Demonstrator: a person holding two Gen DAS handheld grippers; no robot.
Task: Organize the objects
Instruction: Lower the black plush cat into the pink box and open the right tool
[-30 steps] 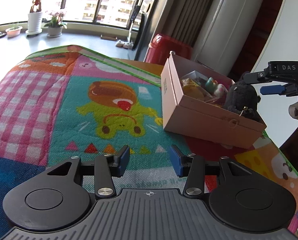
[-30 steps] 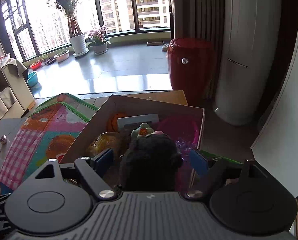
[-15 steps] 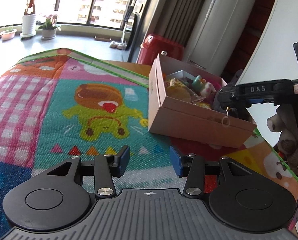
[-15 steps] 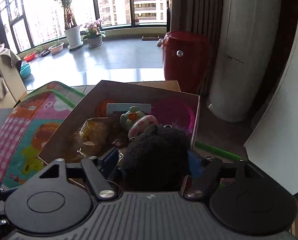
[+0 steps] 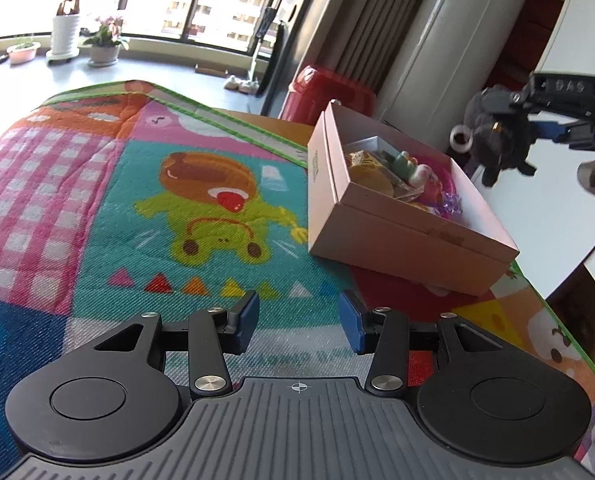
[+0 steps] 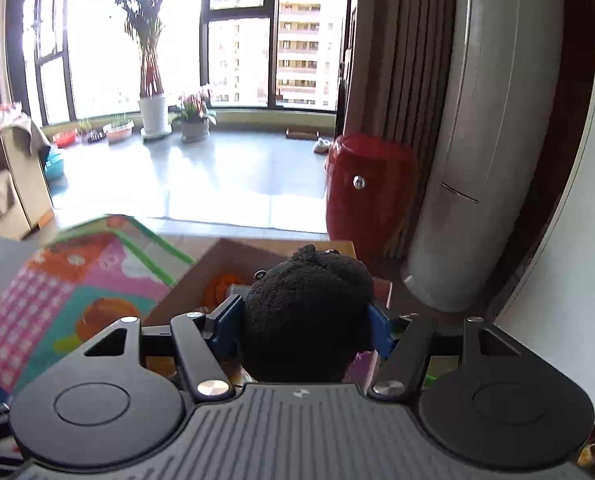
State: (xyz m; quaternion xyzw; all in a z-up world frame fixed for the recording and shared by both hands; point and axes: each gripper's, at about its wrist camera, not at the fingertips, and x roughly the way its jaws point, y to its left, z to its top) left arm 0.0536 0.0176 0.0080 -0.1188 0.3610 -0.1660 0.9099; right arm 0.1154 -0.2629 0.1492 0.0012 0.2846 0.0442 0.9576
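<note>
**Black plush toy lifted out over the box**

The right gripper [image 6: 305, 326] has its blue pads pressed against both sides of a fuzzy black plush toy [image 6: 307, 312]; its jaws have just been closing, and the toy now fills the gap between them. In the left wrist view the same toy [image 5: 497, 128] hangs in the air with a small ring dangling at its side, above and beyond the far corner of the open pink cardboard box [image 5: 413, 236], touching nothing below it.

The left gripper [image 5: 299, 322] stands partly open with nothing between its pads, low over the colourful cartoon-print play mat [image 5: 97, 184], near the box but apart from it.

The box sits on the mat near its right edge and holds a jumble of small toys: something yellow, a pale green and pink figure, a purple piece.

The step in hand looks like carrying the plush away from the box to sort it elsewhere, though where it belongs cannot be told. The next move calls for a firm squeeze, since soft plush can slip, and a clear path past the box wall.
</note>
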